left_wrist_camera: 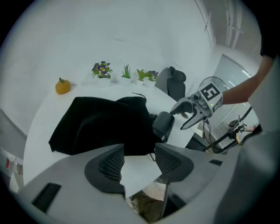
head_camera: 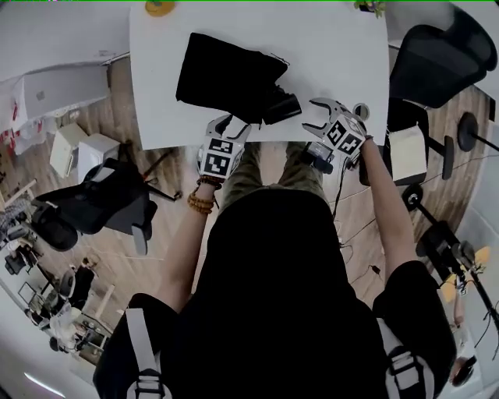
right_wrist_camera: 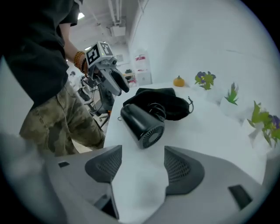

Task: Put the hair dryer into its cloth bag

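Note:
The black cloth bag (head_camera: 226, 72) lies flat on the white table (head_camera: 335, 47). The black hair dryer (head_camera: 282, 105) rests on its side against the bag's near right corner, its round rear grille (right_wrist_camera: 152, 135) facing my right gripper and its cord looped on the bag (right_wrist_camera: 168, 103). Whether any part of it is inside the bag I cannot tell. My left gripper (head_camera: 232, 126) hovers at the table's near edge just short of the bag (left_wrist_camera: 105, 124), open and empty. To the right of the dryer (left_wrist_camera: 164, 124), my right gripper (head_camera: 313, 115) is also open and empty.
A yellow-orange fruit (head_camera: 159, 8) sits at the table's far edge, with small potted plants (left_wrist_camera: 102, 69) along it. Black office chairs stand at the right (head_camera: 437, 54) and left (head_camera: 93, 204). The person's legs are right at the table's near edge.

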Tool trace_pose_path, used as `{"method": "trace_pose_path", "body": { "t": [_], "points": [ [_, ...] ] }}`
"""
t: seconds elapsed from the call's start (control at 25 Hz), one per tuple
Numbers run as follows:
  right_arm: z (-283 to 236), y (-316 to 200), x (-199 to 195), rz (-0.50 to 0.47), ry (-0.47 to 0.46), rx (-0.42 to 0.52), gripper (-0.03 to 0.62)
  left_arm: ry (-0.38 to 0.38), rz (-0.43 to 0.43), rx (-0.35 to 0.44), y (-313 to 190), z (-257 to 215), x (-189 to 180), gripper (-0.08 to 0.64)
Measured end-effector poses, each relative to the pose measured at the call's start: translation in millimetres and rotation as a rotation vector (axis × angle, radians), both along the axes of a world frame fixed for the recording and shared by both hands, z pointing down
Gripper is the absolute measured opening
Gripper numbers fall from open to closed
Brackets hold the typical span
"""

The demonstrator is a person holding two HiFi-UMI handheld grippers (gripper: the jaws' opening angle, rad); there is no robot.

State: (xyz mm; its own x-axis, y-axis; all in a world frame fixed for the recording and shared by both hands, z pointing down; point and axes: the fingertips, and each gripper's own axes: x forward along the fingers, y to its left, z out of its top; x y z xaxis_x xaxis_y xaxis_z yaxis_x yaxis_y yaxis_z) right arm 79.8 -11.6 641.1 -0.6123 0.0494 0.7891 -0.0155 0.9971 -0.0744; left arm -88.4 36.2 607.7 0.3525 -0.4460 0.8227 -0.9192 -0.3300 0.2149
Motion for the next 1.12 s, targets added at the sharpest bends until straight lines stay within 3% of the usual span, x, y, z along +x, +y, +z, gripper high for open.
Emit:
{"method": "trace_pose_path", "body": {
  "t": [0.12, 0.4, 0.44, 0.52, 0.6, 0.76, 0.92, 1.12],
  "points": [
    [5, -6, -16, -0.077, -0.033, 0.030, 0.295, -0.063, -0.060, 0.008, 12, 23, 16, 0.222],
    [0, -14, -49, -0.076, -0.137, 0.037, 0.295, -0.250, -0.217, 0.039, 2, 63, 34, 0.229],
    [-1, -15, -50, -0.063, -0.151, 0.028, 0.294, -0.266, -0.241, 0.047, 2, 64, 34, 0.216],
    [-3, -13, -51, -0.054, -0.182, 0.007, 0.285, -0.285, -0.310, 0.068, 2, 65, 30, 0.112],
    [-3, -11, -49, -0.059, -0.203, -0.009, 0.276, -0.285, -0.371, 0.083, 1, 66, 28, 0.047],
    [-9, -13, -53, -0.053, -0.227, -0.049, 0.259, -0.260, -0.445, 0.110, 0, 62, 25, 0.038],
    [-16, -15, -63, -0.069, -0.241, -0.012, 0.250, -0.228, -0.433, 0.173, 3, 43, 31, 0.035],
    [-34, -28, -81, 0.053, -0.305, -0.019, 0.201, -0.133, -0.446, 0.240, -1, 21, 40, 0.034]
  ]
}}
